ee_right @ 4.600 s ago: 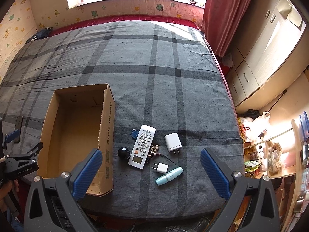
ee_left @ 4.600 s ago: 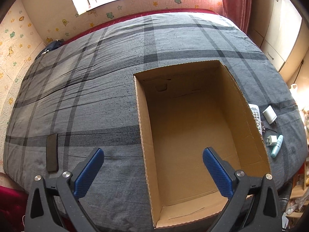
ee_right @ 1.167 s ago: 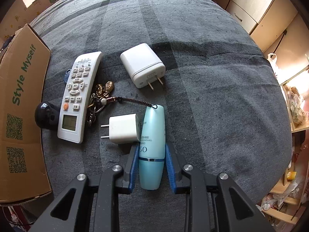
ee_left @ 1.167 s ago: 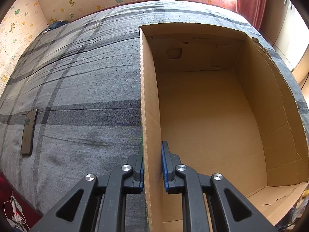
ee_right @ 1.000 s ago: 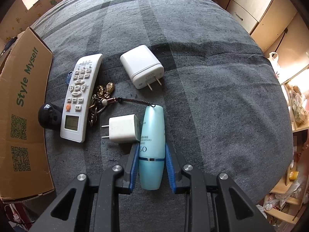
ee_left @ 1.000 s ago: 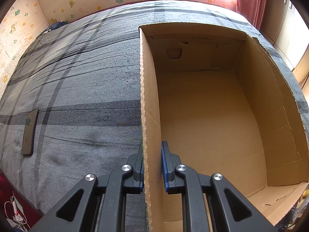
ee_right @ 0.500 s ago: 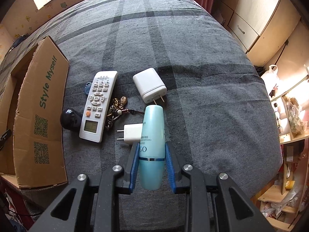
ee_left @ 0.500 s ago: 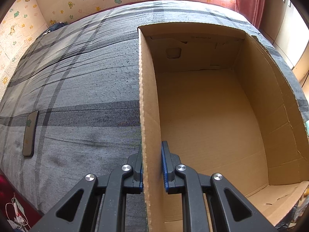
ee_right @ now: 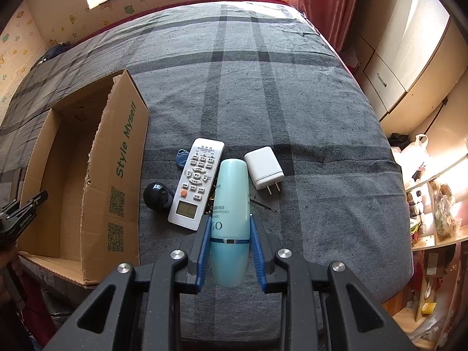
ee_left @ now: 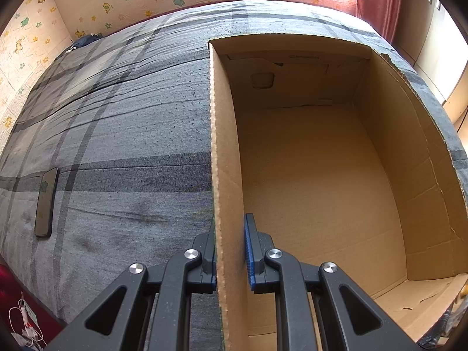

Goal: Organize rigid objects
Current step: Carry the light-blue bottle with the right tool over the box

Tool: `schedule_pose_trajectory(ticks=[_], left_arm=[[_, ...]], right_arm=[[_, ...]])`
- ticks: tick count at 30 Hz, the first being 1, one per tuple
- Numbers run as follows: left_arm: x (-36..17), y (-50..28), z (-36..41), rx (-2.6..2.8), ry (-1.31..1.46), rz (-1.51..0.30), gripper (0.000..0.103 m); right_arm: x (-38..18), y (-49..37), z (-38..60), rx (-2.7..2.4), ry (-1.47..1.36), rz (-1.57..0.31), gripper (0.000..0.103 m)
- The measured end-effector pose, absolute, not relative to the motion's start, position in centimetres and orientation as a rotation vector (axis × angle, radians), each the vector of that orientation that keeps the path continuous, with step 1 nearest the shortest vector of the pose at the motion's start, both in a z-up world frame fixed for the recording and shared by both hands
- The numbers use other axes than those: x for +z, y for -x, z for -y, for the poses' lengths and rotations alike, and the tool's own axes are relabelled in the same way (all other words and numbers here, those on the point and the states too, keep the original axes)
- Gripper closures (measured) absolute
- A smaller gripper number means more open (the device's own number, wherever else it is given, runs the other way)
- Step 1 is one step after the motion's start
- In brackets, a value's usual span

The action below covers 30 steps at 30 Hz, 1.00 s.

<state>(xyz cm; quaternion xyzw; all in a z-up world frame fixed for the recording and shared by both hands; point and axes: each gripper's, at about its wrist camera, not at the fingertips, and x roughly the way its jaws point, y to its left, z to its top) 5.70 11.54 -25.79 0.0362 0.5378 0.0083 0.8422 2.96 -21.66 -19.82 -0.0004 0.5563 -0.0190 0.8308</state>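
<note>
On the bed, the right gripper lifts a pale blue bottle clamped between its fingers, right of the cardboard box. The left gripper pinches the box's wall. Next: carry the bottle over the rim and release.

Left gripper clamped, right gripper seemingly gripping, both angled downward.

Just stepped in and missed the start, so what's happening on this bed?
A person is tidying loose items into an open cardboard box. The left gripper is clamped on the box's side wall, steadying it. The right gripper holds a pale blue plastic bottle above the bed. A white remote control, white plug charger and black ball lie on the grey plaid cover.
</note>
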Motion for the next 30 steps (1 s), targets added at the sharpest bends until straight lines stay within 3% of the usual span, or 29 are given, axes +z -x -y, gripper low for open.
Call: schedule_pose_trajectory(ticks=[17,30], left_arm=[[-25.8,-5.8,-11.3,0.022,-0.086,-1.138,0.088],[-25.8,-5.8,-11.2,0.021,-0.091,-1.138,0.088]], right_arm=[[-16.3,-5.3,14.7,0.140,0.068,-1.108,0.076],[-17.3,-7.5,7.7,0.291,0.127,-1.126,0.076]])
